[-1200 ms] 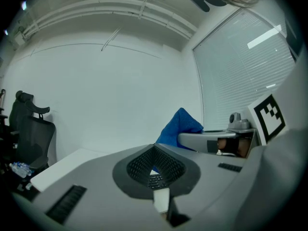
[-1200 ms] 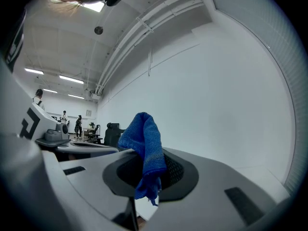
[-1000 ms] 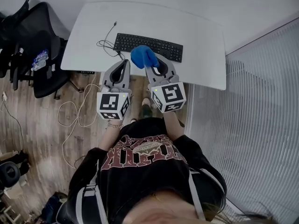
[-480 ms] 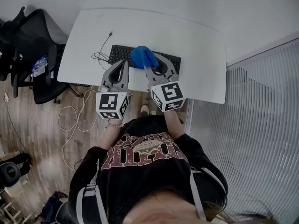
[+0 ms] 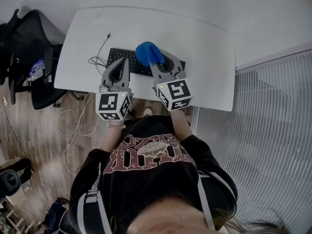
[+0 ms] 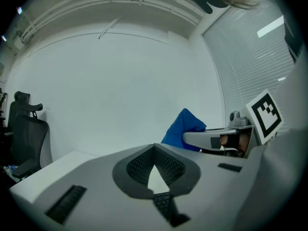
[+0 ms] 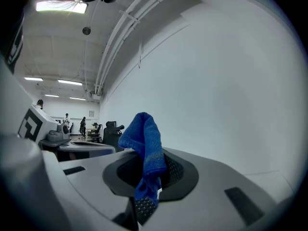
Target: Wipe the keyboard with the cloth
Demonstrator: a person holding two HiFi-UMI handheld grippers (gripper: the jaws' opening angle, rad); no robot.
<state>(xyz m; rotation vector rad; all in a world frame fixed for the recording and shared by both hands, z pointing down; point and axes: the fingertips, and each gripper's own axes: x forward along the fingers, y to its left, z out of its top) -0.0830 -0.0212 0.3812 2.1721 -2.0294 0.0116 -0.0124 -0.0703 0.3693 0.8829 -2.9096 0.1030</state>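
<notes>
Head view: your right gripper [image 5: 156, 62] jaws clamped on blue cloth [image 5: 147, 52] over keyboard [image 5: 119, 56] | your left gripper [image 5: 122, 65] jaws together, empty | white surface [image 5: 207, 48]

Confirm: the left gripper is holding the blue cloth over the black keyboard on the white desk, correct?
Not quite. The right gripper holds the blue cloth, pinched between its fingers, as the right gripper view shows; the left gripper is shut on nothing. The rest stands: the cloth is over the black keyboard on the white desk.
</notes>
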